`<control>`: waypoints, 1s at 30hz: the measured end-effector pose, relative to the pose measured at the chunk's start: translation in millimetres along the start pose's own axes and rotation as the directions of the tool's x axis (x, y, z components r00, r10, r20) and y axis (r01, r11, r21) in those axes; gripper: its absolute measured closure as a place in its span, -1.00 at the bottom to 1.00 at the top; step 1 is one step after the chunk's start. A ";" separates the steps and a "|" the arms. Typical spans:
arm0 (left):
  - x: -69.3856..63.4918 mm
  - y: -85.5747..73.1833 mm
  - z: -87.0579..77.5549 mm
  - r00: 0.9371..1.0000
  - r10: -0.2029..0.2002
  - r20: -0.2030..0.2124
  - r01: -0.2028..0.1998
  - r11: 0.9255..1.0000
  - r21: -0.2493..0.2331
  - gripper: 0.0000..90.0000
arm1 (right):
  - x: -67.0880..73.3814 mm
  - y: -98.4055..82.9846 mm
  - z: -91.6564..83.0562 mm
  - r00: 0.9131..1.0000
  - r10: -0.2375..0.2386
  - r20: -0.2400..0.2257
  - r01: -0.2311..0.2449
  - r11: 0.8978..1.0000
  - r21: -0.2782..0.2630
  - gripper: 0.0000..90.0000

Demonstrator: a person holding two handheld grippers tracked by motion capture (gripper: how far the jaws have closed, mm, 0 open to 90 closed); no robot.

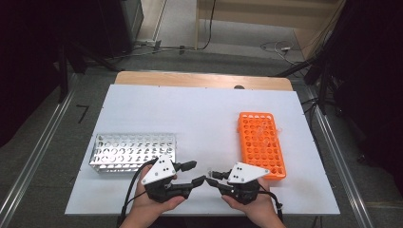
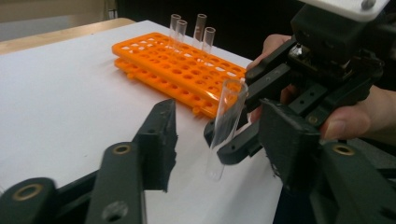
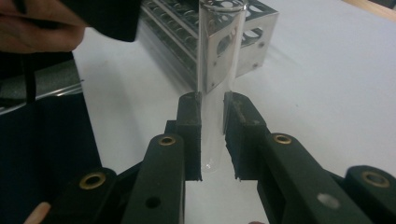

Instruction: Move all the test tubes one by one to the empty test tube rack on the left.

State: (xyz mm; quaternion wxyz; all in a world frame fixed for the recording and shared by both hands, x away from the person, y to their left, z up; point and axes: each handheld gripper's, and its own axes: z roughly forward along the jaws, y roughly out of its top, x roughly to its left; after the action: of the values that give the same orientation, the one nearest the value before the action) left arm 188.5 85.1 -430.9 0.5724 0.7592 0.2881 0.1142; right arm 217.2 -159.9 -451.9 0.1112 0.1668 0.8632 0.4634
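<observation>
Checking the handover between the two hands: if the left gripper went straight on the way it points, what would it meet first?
Most likely the clear test tube that the right gripper holds upright; it stands straight ahead, between the left gripper's fingers. Behind it comes the right gripper itself. Depth is hard to judge.

In the right gripper view the test tube (image 3: 215,88) runs off the top edge, its lower part hidden between the pads.

Bare white surface (image 1: 199,114) fills the frame's middle, between the metal rack (image 1: 134,152) lower left and orange rack (image 1: 261,142) right.
</observation>
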 end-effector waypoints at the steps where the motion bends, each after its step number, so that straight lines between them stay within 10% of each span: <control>1: -0.8 0.2 0.7 1.000 0.003 0.004 -0.003 1.000 -0.001 0.10 | 0.0 0.0 0.0 1.000 0.000 0.000 0.000 1.000 0.000 0.65; 30: -12.9 -1.2 12.1 0.997 0.074 -0.006 -0.073 0.996 0.057 0.67 | 14.6 4.4 4.8 0.998 -0.066 -0.009 0.066 0.998 0.018 0.65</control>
State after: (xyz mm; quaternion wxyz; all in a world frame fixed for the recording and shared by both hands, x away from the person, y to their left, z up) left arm 183.8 68.3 -433.8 0.5449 0.7847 0.2654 0.1300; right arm 206.2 -148.2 -451.4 0.1214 0.1373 0.8729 0.4521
